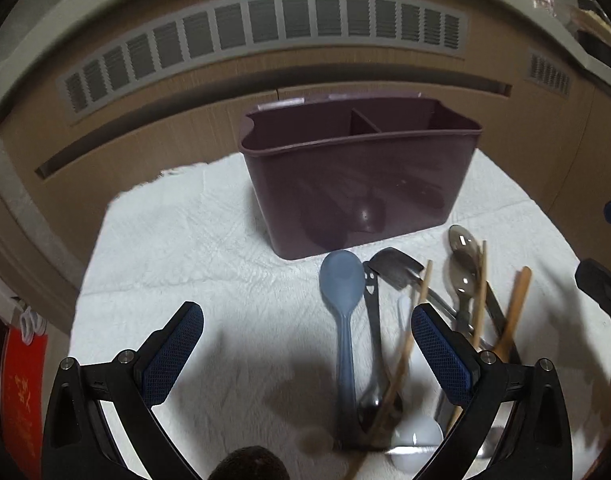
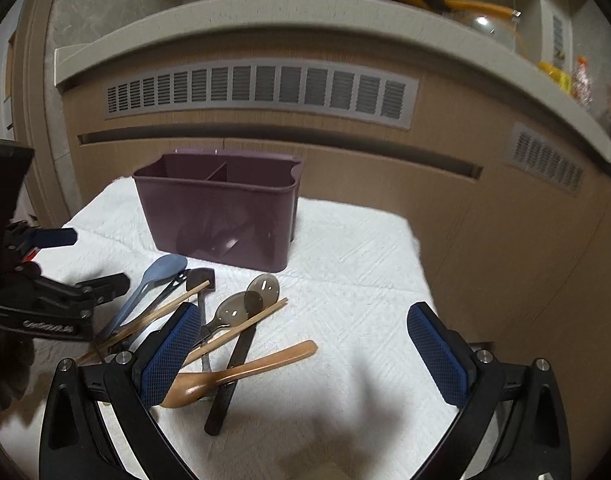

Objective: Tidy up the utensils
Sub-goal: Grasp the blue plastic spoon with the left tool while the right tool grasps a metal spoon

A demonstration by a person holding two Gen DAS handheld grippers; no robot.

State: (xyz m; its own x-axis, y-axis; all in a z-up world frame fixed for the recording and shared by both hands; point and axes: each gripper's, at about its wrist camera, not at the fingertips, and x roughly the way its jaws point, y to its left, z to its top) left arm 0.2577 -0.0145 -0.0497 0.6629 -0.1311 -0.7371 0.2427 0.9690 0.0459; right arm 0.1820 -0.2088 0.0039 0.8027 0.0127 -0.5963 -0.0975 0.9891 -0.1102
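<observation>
A dark purple caddy [image 1: 357, 184] with a divider stands on a white cloth [image 1: 209, 264]; it also shows in the right wrist view [image 2: 221, 216]. In front of it lies a loose pile of utensils: a blue spoon [image 1: 343, 296], metal spoons [image 1: 461, 264], wooden chopsticks [image 1: 409, 344], a white spoon [image 1: 417, 438]. In the right wrist view I see the blue spoon [image 2: 153, 284], a wooden spoon [image 2: 241, 372] and a black handle [image 2: 233, 376]. My left gripper [image 1: 307, 322] is open and empty above the pile. My right gripper [image 2: 305, 322] is open and empty, right of the pile.
A wooden cabinet with grey vent grilles [image 1: 265, 28] rises behind the cloth. The cloth's right edge [image 2: 417, 256] drops off by the cabinet. The left gripper's body [image 2: 45, 304] shows at the left of the right wrist view.
</observation>
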